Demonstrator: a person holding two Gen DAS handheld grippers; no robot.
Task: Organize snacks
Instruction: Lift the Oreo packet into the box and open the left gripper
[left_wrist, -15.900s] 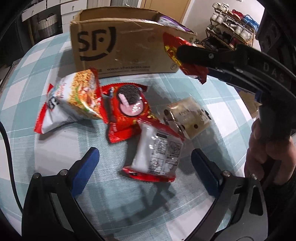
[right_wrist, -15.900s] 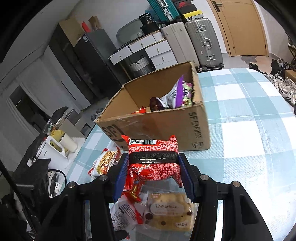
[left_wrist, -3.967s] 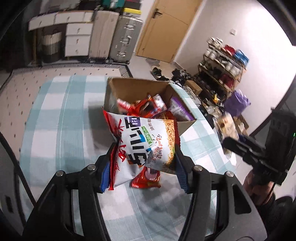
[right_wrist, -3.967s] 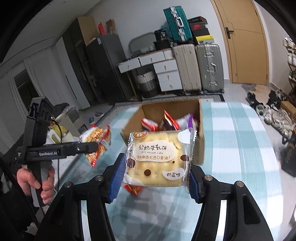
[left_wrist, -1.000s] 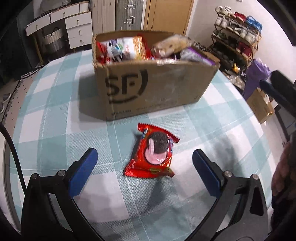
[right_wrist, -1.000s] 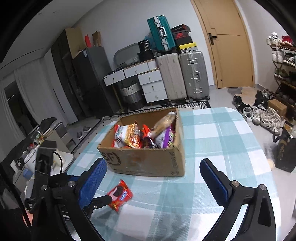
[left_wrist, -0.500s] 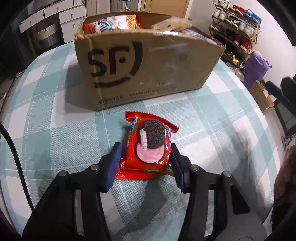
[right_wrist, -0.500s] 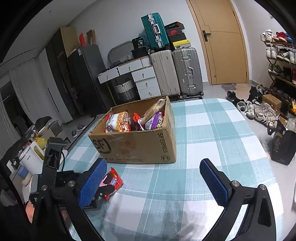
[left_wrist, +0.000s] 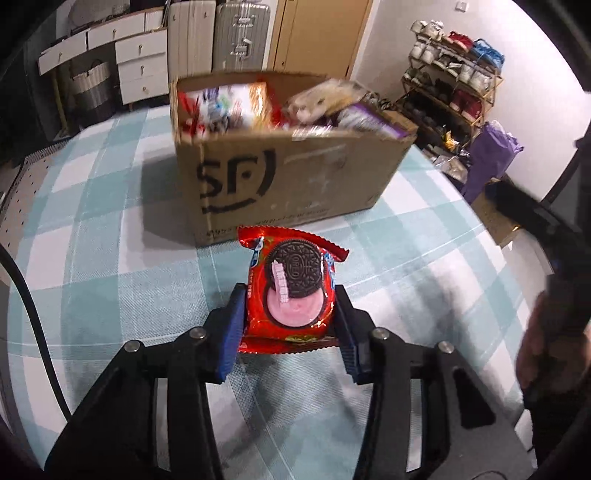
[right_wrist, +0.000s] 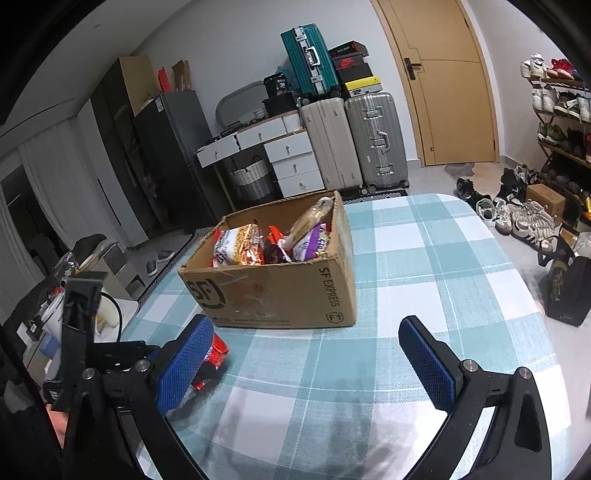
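Left tool (left_wrist: 290, 314) clenched on the red Oreo packet (left_wrist: 291, 291); right tool (right_wrist: 308, 365) spread wide, holding nothing.
The packet hangs just before the snack-filled cardboard box (left_wrist: 291, 188) on the checked counter (left_wrist: 103, 236).

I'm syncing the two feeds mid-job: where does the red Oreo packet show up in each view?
Left wrist: red Oreo packet at centre, clamped between the left tongs.
Right wrist: lower left, a red edge showing past the right tongs' blue pad.
Shared landmark: the SF cardboard box just behind it.
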